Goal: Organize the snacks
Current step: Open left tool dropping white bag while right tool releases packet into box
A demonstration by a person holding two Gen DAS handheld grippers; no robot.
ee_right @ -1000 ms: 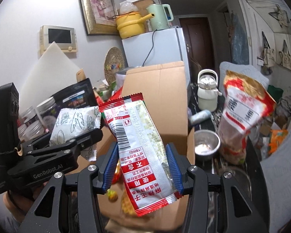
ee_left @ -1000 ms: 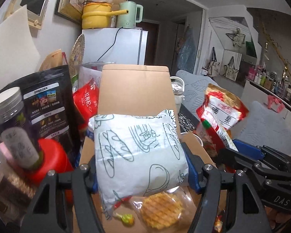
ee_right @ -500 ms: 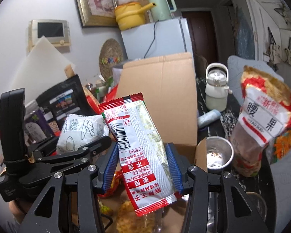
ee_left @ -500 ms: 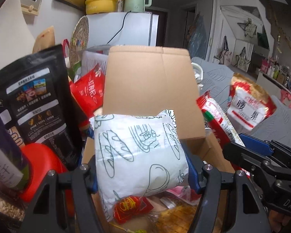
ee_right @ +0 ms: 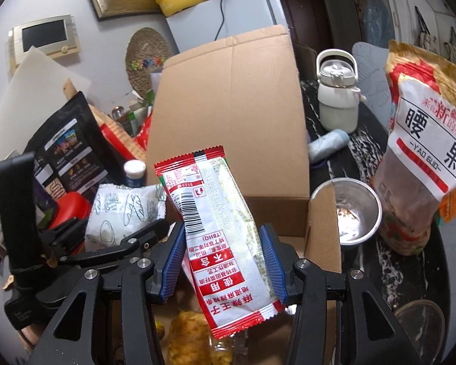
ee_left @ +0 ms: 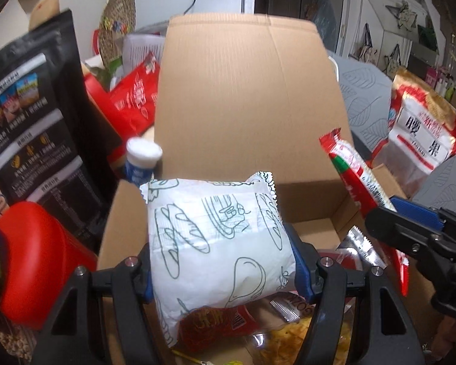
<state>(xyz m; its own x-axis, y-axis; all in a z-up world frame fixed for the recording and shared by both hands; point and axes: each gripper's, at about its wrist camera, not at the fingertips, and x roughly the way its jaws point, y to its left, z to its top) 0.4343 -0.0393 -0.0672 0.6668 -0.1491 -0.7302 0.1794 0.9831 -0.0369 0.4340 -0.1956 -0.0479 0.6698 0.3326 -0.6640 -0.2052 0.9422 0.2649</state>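
My left gripper (ee_left: 222, 261) is shut on a white bread packet (ee_left: 215, 237) printed with green loaves, held over the open cardboard box (ee_left: 246, 97). My right gripper (ee_right: 222, 258) is shut on a red-and-white snack sachet (ee_right: 219, 231), also over the box (ee_right: 228, 115). The sachet (ee_left: 355, 176) and right gripper show at the right of the left wrist view; the bread packet (ee_right: 121, 213) shows at the left of the right wrist view. Inside the box lie a red packet (ee_left: 212, 322), a waffle pack (ee_left: 291, 340) and a silver wrapper (ee_left: 361, 246).
Left of the box stand a black pouch (ee_left: 33, 127), a red lid (ee_left: 36, 267), a red bag (ee_left: 133, 97) and a small white-capped bottle (ee_left: 141, 158). Right of it are a steel bowl (ee_right: 355, 213), a large nut bag (ee_right: 422, 152) and a white kettle (ee_right: 337, 91).
Both grippers have moved forward and down over the box with their packets still held. The box now fills more of each view and more of its contents show.
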